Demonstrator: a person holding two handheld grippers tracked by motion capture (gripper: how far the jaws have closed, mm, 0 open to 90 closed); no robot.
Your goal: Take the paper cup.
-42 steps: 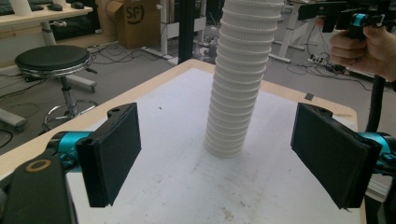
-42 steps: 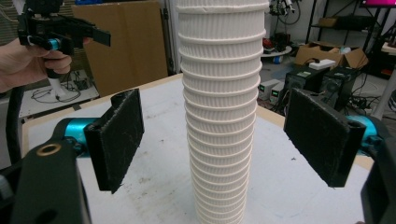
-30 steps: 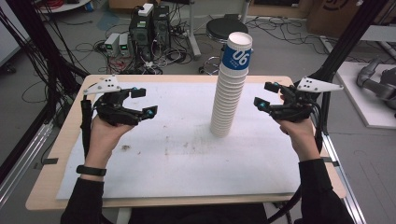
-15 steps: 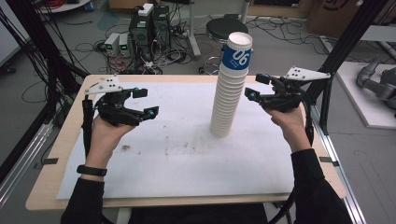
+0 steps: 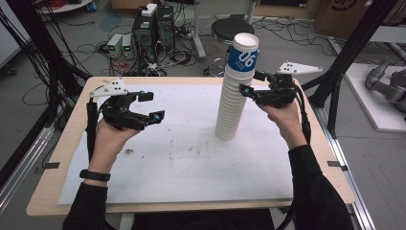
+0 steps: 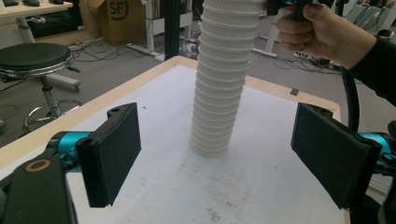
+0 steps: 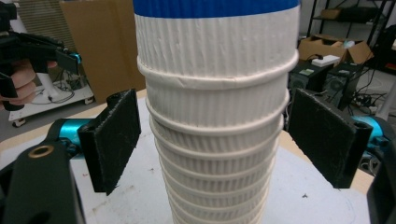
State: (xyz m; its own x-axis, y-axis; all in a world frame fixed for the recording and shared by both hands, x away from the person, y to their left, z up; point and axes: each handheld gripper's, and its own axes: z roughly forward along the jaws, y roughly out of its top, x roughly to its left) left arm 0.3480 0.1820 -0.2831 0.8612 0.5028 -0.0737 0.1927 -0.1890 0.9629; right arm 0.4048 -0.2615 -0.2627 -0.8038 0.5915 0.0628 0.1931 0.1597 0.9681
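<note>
Tall stack of paper cups [image 5: 234, 91] stands upright on the white sheet [image 5: 182, 163] covering the table [image 5: 67, 158], right of centre. High view: top cup wears a blue band printed 06; my right gripper [image 5: 250, 85] sits level with the stack's upper cups, just beside them. Right gripper view adds the close detail: ribbed cup walls [image 7: 217, 116] between my spread jaws, pads on either side, not touching. My left gripper [image 5: 152, 106] hovers well apart to the left, jaws wide. Left gripper view shows the stack's base [image 6: 212, 140] resting on the sheet.
</note>
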